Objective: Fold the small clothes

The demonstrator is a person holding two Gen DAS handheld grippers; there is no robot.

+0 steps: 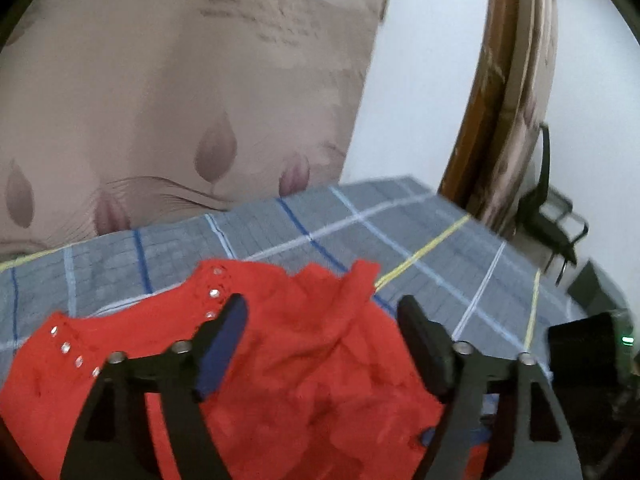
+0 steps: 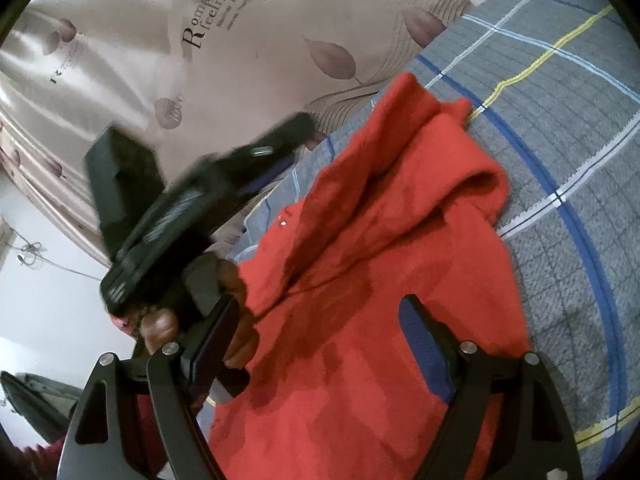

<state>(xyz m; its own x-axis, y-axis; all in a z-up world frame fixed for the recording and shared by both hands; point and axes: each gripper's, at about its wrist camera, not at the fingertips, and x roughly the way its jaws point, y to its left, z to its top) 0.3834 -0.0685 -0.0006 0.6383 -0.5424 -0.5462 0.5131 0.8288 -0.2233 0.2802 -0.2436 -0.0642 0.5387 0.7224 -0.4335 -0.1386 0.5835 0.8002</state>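
The small red knit garment [image 1: 304, 360] with a row of silver studs lies crumpled on the grey checked bed cover [image 1: 420, 232] with blue, white and yellow lines. In the left wrist view, the far edge of the cover runs against a beige curtain [image 1: 160, 100] printed with mauve leaves. The cover's far right corner meets a white wall [image 1: 412, 80] beside a brown wooden frame [image 1: 480, 120]. A broad strip of bare cover lies open beyond and to the right of the garment. In the right wrist view, one folded sleeve or flap [image 2: 440, 160] of the garment points toward the curtain, and bare cover extends to the right of it. The left gripper [image 1: 320, 312] hangs over the garment with its jaws spread wide. Nothing is pinched between them. Whether the fingertips touch the fabric cannot be told. The right gripper [image 2: 320, 312] is likewise spread wide above the red fabric and holds nothing. In the right wrist view, the left gripper's black body [image 2: 192, 208] appears blurred at the garment's left edge, held by a hand [image 2: 232, 320] whose fingers show just behind the right gripper's left finger.
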